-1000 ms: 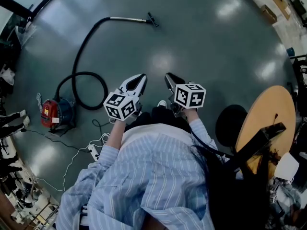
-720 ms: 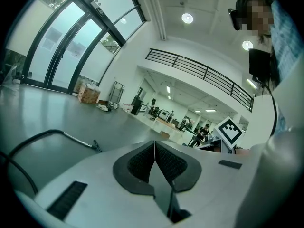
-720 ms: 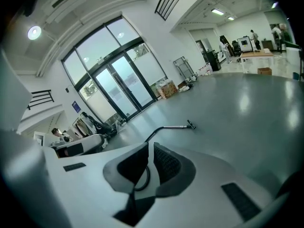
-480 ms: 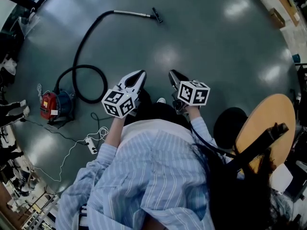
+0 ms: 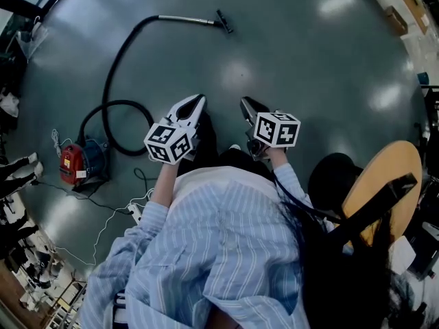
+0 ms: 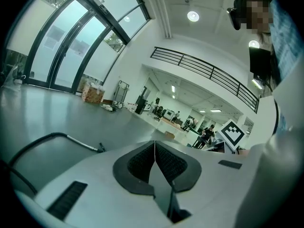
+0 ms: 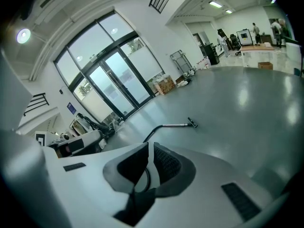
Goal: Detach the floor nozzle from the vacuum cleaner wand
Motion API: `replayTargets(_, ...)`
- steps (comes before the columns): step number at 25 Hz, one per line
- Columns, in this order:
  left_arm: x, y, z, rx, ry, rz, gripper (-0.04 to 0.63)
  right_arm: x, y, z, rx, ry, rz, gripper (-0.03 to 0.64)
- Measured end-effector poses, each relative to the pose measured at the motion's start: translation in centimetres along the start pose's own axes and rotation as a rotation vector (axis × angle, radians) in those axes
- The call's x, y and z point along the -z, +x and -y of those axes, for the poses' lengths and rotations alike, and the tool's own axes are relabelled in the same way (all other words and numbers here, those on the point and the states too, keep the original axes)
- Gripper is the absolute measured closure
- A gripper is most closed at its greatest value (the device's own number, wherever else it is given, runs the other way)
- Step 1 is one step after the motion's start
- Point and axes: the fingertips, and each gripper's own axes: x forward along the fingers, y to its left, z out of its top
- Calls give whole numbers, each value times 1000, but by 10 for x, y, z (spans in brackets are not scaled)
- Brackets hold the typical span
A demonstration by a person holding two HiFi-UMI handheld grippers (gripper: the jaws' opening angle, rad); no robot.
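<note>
In the head view, the person in a striped shirt [image 5: 219,252] holds both tools out over the grey floor [image 5: 309,67]. The left hand-held gripper [image 5: 197,99] and the right hand-held gripper [image 5: 243,102] sit side by side, near each other but apart, and both point away from the body with nothing in them. The floor nozzle [image 5: 224,22] lies well ahead of them near the top of the picture. It sits at the end of the metal wand [image 5: 185,20], which lies flat on the floor. From the wand's other end a black hose [image 5: 113,74] curves back, makes a loop and runs to the red and blue vacuum cleaner body [image 5: 79,162] at the left. A white power strip [image 5: 135,213] with its cable lies on the floor near the person's left side. A round wooden desk [image 5: 387,166] stands at the right. In the left gripper view, the jaws are pressed together, their ribbed pads meeting along one thin line with nothing between them. The wand and nozzle show small on the floor beyond, to the left of the jaws, and tall glass doors [image 6: 61,46] fill the wall at the left. In the right gripper view, the jaws are likewise closed and empty, with only a narrow slit between the pads. The nozzle lies on the floor above and to the right of the jaw tips, well apart from them. The wand runs leftward from it into the hose.
</note>
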Motion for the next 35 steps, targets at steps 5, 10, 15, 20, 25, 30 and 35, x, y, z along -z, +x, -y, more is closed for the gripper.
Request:
replayTargets(5,-43,26,-55,27,15,-27,589,-44,52,-6,37,41,0,578)
replayTargets(10,-88,45,-116,45,14,-26,589,-92,107,-24,57,57,16,578)
replayTargets(15,-113,64,-162,76,14,-36,589,-119,144,-35,93,57,21,578)
replayTargets(20,-128,89,-187,108,-4,-57,589,-148,157,-20,162,67,34,578)
replayTargets(25,-140,118,-200,145,-3,-84,589,-175,170,-3,202,95,60,578)
replayTargets(30,-146,144,-210,134,-23,-96,589,-192,184,14,201,106,34,578)
replayTargets(35,-159,180,-234,84,-41,-107,589,-231,218,40,167,107,16,578)
